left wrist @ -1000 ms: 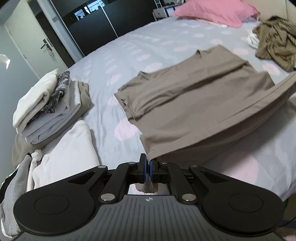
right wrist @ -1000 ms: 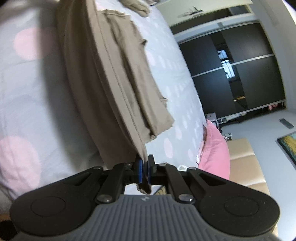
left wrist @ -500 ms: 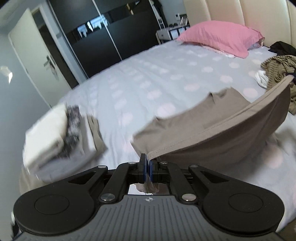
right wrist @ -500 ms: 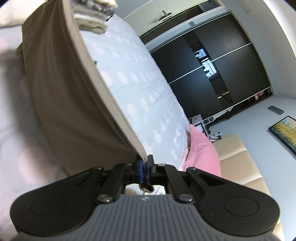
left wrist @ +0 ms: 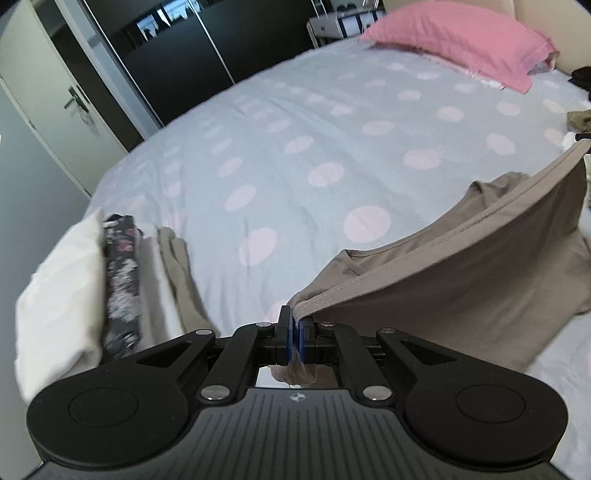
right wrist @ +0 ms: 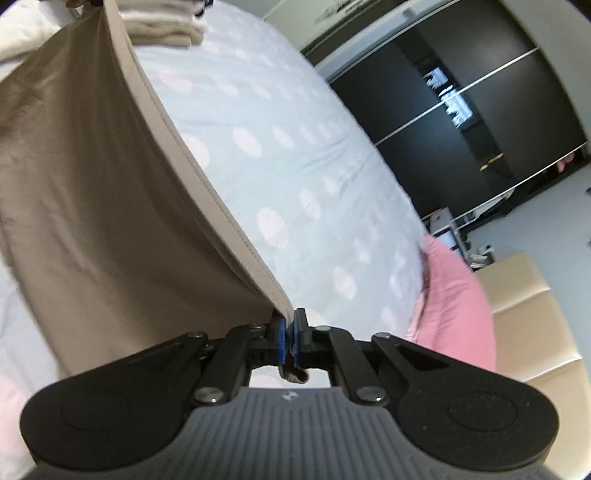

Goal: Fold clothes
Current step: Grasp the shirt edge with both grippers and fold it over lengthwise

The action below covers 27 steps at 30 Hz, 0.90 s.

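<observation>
A taupe shirt hangs stretched between both grippers above the spotted bed. My left gripper is shut on one corner of its hem, with a tuft of cloth poking out behind the pads. My right gripper is shut on the other hem corner, and the taupe shirt sweeps away from it to the upper left. In the left wrist view the hem rises to the right, and the shirt's far end with the neckline lies on the bedspread.
A stack of folded clothes sits at the bed's left edge, also the stack of folded clothes in the right wrist view. A pink pillow lies by the beige headboard. Unfolded garments lie at far right. Dark wardrobe doors stand beyond the bed.
Both grippers have lifted the shirt's hem and carried it across the bed toward the neckline. The shirt, which lay flat, now arches up between them. The folded stack has come closer on the left.
</observation>
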{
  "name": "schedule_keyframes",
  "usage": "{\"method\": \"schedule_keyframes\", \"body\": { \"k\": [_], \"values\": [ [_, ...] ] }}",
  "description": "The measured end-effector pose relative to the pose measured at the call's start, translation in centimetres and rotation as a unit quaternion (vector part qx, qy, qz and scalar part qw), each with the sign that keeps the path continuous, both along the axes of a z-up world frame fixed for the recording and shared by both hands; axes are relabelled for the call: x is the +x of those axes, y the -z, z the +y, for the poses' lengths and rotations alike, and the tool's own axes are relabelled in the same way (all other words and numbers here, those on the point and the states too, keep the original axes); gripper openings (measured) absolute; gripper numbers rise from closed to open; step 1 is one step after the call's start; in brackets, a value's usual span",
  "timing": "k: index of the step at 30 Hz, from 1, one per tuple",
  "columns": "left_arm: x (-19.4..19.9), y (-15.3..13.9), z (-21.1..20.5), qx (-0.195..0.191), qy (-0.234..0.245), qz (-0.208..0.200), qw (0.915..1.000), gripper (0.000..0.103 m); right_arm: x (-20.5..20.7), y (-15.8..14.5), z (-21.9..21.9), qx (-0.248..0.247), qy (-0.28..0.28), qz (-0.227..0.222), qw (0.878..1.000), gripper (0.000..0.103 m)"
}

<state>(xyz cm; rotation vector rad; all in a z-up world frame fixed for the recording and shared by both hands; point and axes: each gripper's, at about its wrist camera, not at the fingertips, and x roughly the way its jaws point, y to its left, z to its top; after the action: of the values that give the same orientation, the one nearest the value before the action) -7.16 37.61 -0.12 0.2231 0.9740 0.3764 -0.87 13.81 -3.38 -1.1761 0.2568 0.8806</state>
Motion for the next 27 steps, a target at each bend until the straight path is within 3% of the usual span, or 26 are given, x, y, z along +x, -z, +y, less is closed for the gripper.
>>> {"method": "schedule_keyframes", "body": {
  "k": [8,18,21,23,27],
  "values": [
    [5.3,6.0,3.5,-0.028,-0.012,0.029,0.9991,0.001,5.2,5.0,4.8,-0.028,0.038,0.062,0.997,0.005],
    [7.6,10.8,6.1,-0.073,-0.041,0.038,0.9957,0.004,8.9,8.3,6.9,-0.013,0.088,0.143,0.986,0.007],
    [7.4,10.9,7.0,-0.085,-0.06,0.02,0.9944,0.014,9.7,8.1,6.6,0.011,0.113,0.169,0.979,0.012],
    [7.1,10.5,7.7,-0.098,-0.077,-0.003,0.9922,0.015,10.6,8.0,6.4,0.031,0.132,0.178,0.975,0.026],
    [6.2,8.8,8.4,-0.102,-0.094,-0.051,0.9891,0.022,11.5,6.6,5.1,0.074,0.172,0.189,0.964,0.027]
  ]
}}
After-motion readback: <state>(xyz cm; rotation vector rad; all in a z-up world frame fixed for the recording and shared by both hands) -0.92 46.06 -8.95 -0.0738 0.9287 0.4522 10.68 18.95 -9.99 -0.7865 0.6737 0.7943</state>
